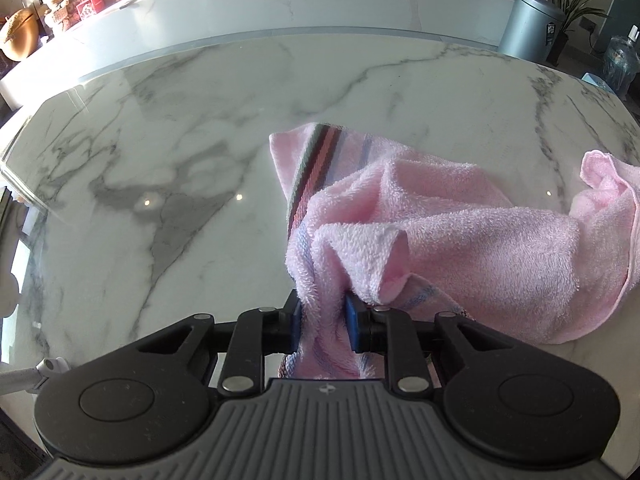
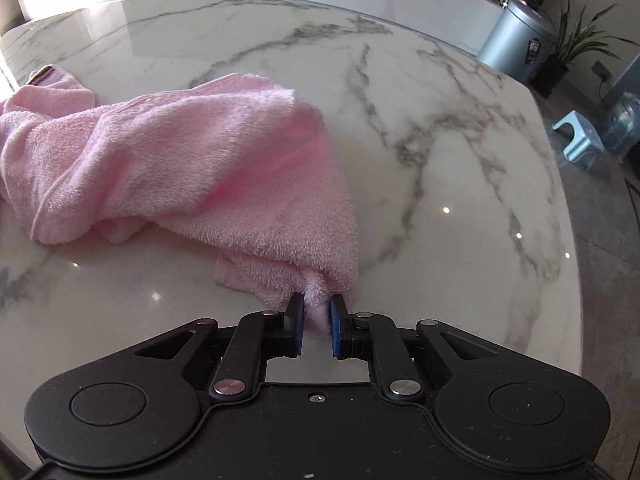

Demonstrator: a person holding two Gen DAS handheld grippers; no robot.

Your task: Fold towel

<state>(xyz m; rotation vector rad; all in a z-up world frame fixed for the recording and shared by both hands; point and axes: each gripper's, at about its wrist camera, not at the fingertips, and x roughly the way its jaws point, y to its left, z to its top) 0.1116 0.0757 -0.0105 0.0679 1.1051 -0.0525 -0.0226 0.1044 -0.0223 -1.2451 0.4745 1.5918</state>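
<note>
Both grippers gripped the pink towel, with the spreading step in hand before any fold
Nearest the left wrist camera, the left gripper [image 1: 323, 326] had its blue-padded fingers [image 1: 295, 326] clamped on a bunched, striped end of the towel [image 1: 460, 240], cloth running down between them; the right gripper [image 2: 316, 326] had its fingers [image 2: 335, 330] pinched together on a small tuft at another corner of the towel [image 2: 180, 152], which lay crumpled in a loose heap on the marble surface [image 2: 440, 160], its striped border [image 1: 316, 168] turned up and the far end humped in folds. By my reading no fold had yet been made: the grasp was done and the cloth was not yet flat. The next move called for drawing the two held ends apart and lifting enough to shake the creases out, keeping both grips firm since each held only a thin pinch that could slip, and then laying the towel flat with its edges squared
</note>
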